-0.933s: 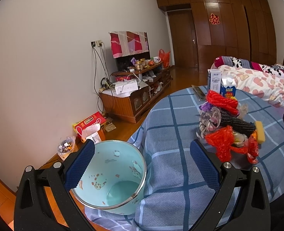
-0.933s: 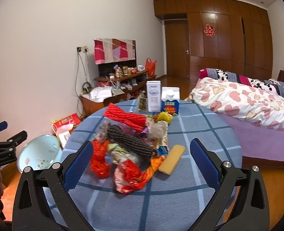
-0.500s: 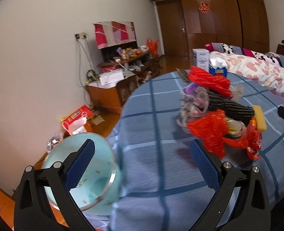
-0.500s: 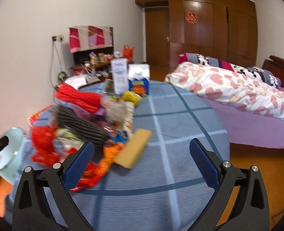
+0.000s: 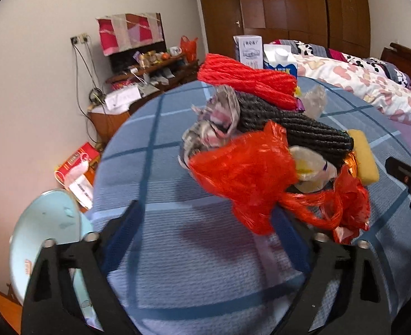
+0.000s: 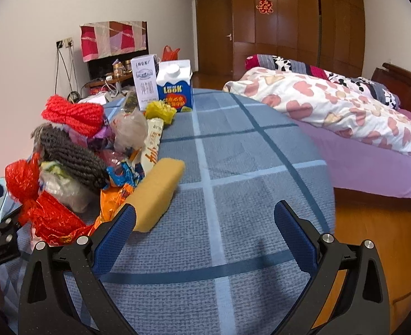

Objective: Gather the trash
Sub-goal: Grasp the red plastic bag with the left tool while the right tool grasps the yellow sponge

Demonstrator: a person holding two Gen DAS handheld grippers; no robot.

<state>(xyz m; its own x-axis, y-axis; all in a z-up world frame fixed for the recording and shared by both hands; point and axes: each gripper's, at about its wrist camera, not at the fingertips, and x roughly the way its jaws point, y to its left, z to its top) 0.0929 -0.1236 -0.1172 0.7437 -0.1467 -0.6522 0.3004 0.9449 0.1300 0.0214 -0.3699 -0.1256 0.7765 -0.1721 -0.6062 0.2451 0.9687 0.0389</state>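
A heap of trash lies on the round table with the blue checked cloth: a red plastic bag, a dark knitted roll, a red knitted roll, crumpled wrappers and a yellow sponge. My left gripper is open and empty, just in front of the red bag. My right gripper is open and empty over the cloth, right of the sponge. A light blue bin stands below the table's left edge.
Two cartons stand at the table's far side. A bed with a heart-print quilt is on the right. A TV stand is against the far wall, and a red box lies on the floor.
My left gripper has swung right from above the bin toward the trash heap. My right gripper has swung right, so the heap now sits at its left.
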